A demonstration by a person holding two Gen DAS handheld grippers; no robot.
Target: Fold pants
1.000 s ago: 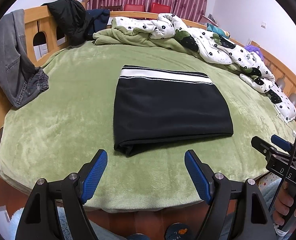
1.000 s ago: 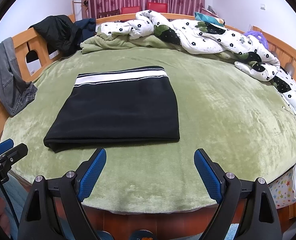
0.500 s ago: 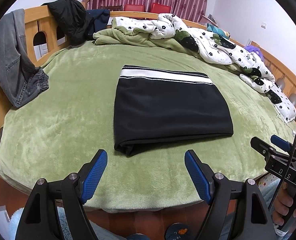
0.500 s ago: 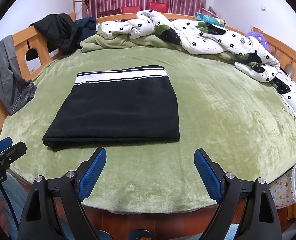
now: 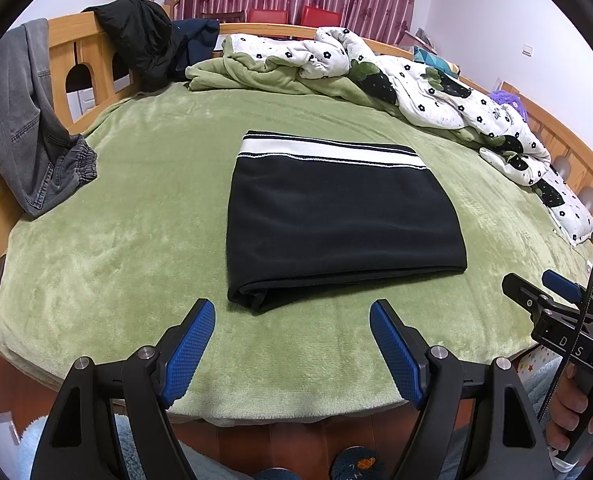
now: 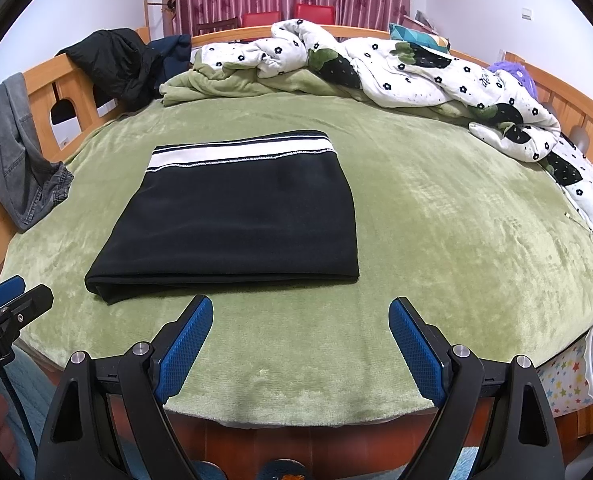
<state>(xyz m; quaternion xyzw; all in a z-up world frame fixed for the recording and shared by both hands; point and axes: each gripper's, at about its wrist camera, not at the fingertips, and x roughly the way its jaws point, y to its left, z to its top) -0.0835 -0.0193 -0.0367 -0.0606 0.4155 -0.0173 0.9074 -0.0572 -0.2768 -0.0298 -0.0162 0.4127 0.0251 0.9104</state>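
- Your left gripper [image 5: 292,330] hangs over the near edge of the green blanket [image 5: 136,240], just short of the pants [image 5: 336,220]; its blue pads [image 5: 190,342] stand wide apart and hold nothing.
- Your right gripper [image 6: 300,330] sits the same way on the near side of the pants, fingers spread wide with only bare blanket between them.
- The pants lie flat in the middle of the blanket as a neat folded rectangle, black cloth with a white striped waistband [image 6: 240,150] along the far edge and the thick fold edge on the near side.
- Neither gripper touches the pants; each is a little way off the near edge.
- From the left wrist view, your right gripper shows to the right of the pants, past the blanket's rim, with your right hand [image 5: 576,408] wrapped round its handle.
- Left of the pants, grey jeans [image 5: 28,132] hang over the wooden bed rail [image 5: 72,32].
- Beyond the pants, a flowered white quilt [image 6: 396,68] lies bunched along the far and right side of the bed, and a black jacket [image 6: 112,60] is draped on the rail at the far left.
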